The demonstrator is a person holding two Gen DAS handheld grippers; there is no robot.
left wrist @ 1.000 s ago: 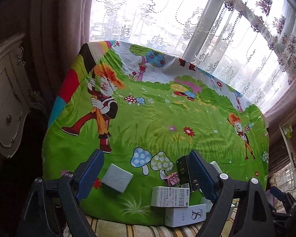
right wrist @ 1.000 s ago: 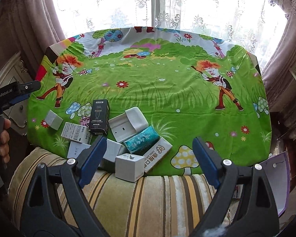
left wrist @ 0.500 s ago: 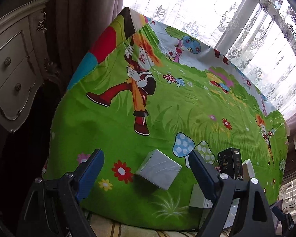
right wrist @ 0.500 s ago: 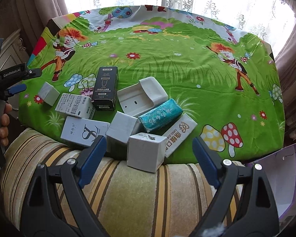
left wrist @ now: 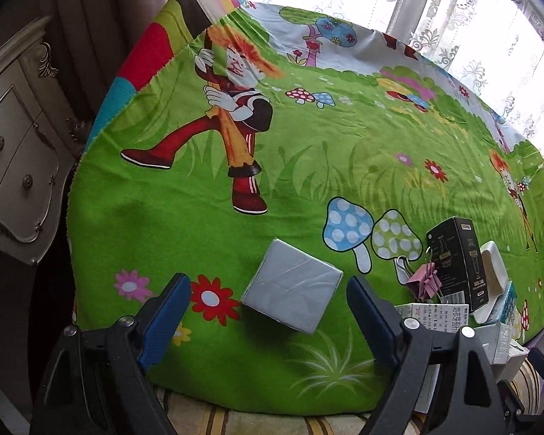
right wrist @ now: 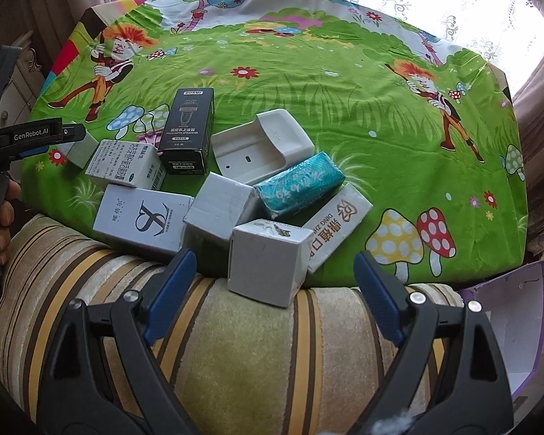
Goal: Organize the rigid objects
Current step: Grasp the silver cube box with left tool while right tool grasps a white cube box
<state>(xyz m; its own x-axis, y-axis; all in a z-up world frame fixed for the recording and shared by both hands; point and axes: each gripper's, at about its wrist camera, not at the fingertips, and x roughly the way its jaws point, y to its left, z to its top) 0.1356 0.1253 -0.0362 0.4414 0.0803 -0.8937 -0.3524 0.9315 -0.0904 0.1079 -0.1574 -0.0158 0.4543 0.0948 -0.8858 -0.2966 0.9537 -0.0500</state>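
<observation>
A small grey box [left wrist: 292,286] lies alone on the green cartoon cloth [left wrist: 199,217], just ahead of my left gripper [left wrist: 268,291], whose blue pads stand open on either side of it without touching. My right gripper [right wrist: 275,264] is open above the striped cushion edge, with a white cube box [right wrist: 266,261] between and just beyond its fingertips. Behind that sit a grey-white box [right wrist: 219,210], a white box with a black logo [right wrist: 141,221], a printed white box [right wrist: 125,165], a black box [right wrist: 188,130], a white plastic holder [right wrist: 263,145], a teal packet [right wrist: 299,183] and a long white box with orange characters [right wrist: 335,226].
A cream dresser [left wrist: 14,152] stands left of the table. Lace curtains and a window lie behind. A purple-edged open carton [right wrist: 507,319] sits at the right of the striped cushion [right wrist: 235,344]. Pink binder clips [left wrist: 422,281] lie by the black box. The cloth's far half is bare.
Both grippers have sunk toward the table and tilted down. The grey box now lies larger between the left pads, and the box pile has come closer to the right gripper.
</observation>
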